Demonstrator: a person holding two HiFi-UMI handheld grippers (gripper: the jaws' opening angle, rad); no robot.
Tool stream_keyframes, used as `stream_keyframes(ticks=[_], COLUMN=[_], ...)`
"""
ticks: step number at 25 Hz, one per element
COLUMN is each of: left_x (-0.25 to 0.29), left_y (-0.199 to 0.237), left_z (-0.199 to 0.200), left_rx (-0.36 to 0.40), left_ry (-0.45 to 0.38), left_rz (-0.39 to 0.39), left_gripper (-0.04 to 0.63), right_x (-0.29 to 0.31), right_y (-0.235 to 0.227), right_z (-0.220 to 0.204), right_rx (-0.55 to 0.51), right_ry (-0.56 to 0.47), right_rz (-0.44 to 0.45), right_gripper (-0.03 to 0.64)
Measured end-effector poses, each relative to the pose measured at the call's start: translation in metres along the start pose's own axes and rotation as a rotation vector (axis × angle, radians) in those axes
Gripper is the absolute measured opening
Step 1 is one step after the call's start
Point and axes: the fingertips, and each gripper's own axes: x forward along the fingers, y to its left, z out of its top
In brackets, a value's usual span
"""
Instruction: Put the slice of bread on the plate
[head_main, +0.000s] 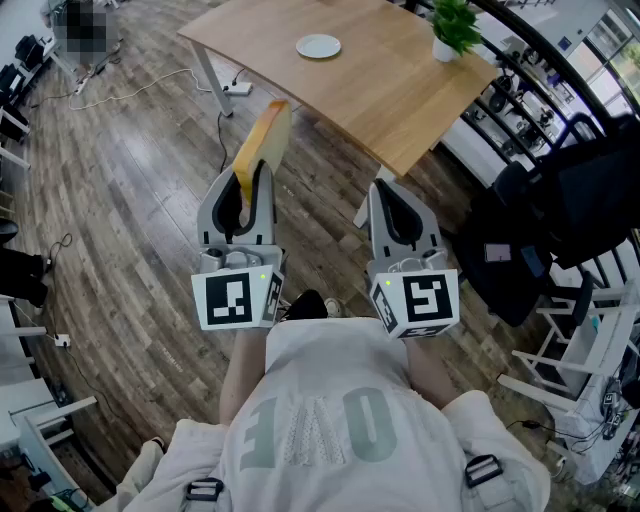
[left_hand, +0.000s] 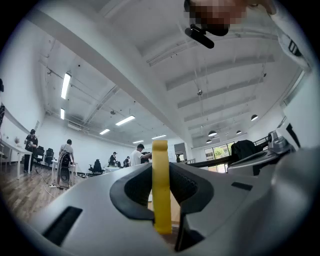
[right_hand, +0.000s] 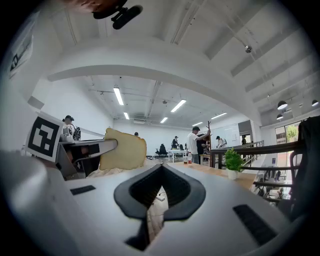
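My left jaws (head_main: 249, 183) are closed on the slice of bread (head_main: 264, 139). They pinch its lower part, and the slice stands upright on edge above them. It hangs over the wooden floor (head_main: 130, 180), just short of the near edge of the counter (head_main: 400, 100). My right jaws (head_main: 388, 195) are pressed together with nothing between them.

The white plate (head_main: 318, 46) lies toward the far side of the counter, well apart from the bread, its whole white face showing. At the counter's right corner a small white pot holds a green plant (head_main: 452, 30).

Only the head view shows the plate. The left gripper view shows the bread (left_hand: 160, 185) as a thin yellow strip between my left jaws (left_hand: 161, 202). The right gripper view, looking past my right jaws (right_hand: 159, 195), shows the slice's broad pale face (right_hand: 124, 150) off to the left, the potted plant (right_hand: 232, 162) on the counter (right_hand: 210, 172), and people (right_hand: 196, 145) standing at desks far behind.
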Motion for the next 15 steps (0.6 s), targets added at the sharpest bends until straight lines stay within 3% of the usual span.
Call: stream_keyframes(ticks=[15], left_x=[0.0006], left_y=[-0.0050], left_z=[0.0050], left_rx=[0.016], left_ry=[-0.014], left_rz=[0.009], left_gripper=[0.087], right_x=[-0.0046], right_y=[-0.0049], right_z=[-0.0007], right_rx=[-0.003], right_ry=[-0.008], right_rz=[0.013], right_gripper=[0.018])
